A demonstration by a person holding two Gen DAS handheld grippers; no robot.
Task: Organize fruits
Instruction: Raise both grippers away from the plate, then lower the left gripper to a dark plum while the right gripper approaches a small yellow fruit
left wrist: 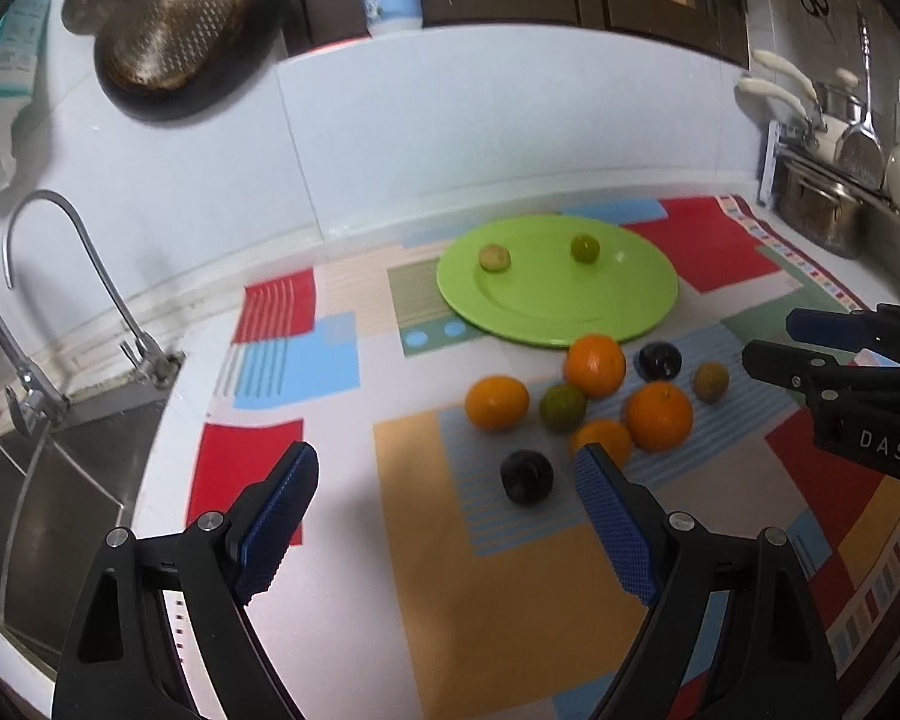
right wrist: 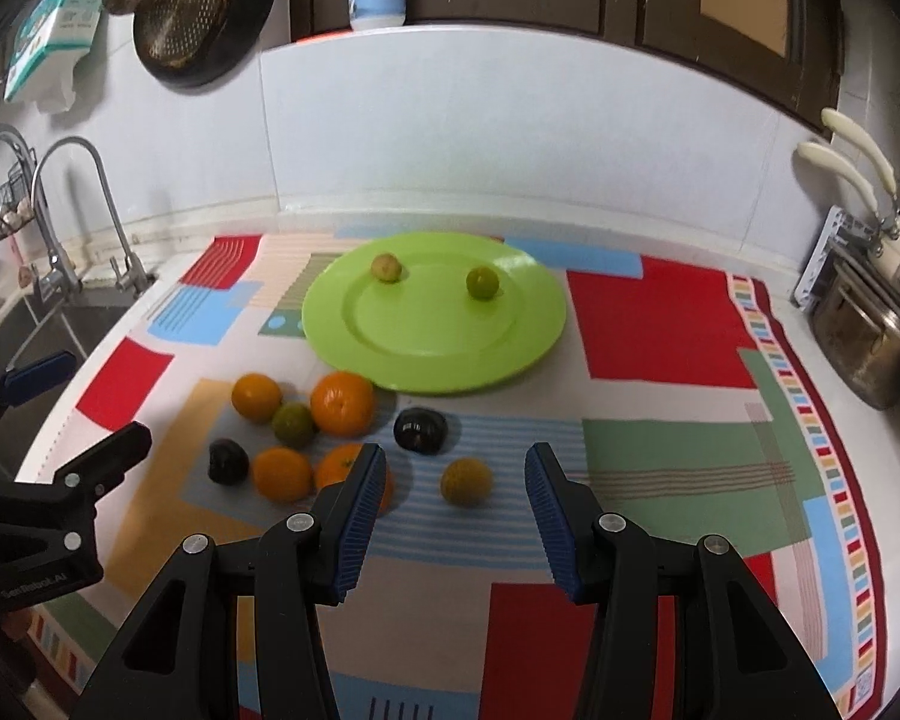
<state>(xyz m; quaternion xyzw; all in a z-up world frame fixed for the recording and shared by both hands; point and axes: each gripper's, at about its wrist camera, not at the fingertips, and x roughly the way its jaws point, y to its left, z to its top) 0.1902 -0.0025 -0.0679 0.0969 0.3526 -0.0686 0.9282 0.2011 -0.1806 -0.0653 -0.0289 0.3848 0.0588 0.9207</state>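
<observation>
A green plate (left wrist: 570,312) (right wrist: 432,354) lies at the back of the patterned mat with two small greenish fruits (left wrist: 494,257) (left wrist: 585,248) on it. In front of it sit several oranges (left wrist: 594,363) (right wrist: 342,403), a green citrus (left wrist: 563,407), two dark plums (left wrist: 527,476) (right wrist: 420,429) and a brownish fruit (right wrist: 465,481). My left gripper (left wrist: 447,474) is open wide above the mat, and the near plum lies just ahead between its fingers, untouched. My right gripper (right wrist: 456,459) is open over the brownish fruit, apart from it.
A sink (left wrist: 42,480) with curved faucets (left wrist: 90,276) lies to the left. A steel pot (left wrist: 822,210) and a utensil rack stand at the right edge. A dark pan (right wrist: 204,12) hangs on the wall behind. The mat (right wrist: 660,324) covers the counter.
</observation>
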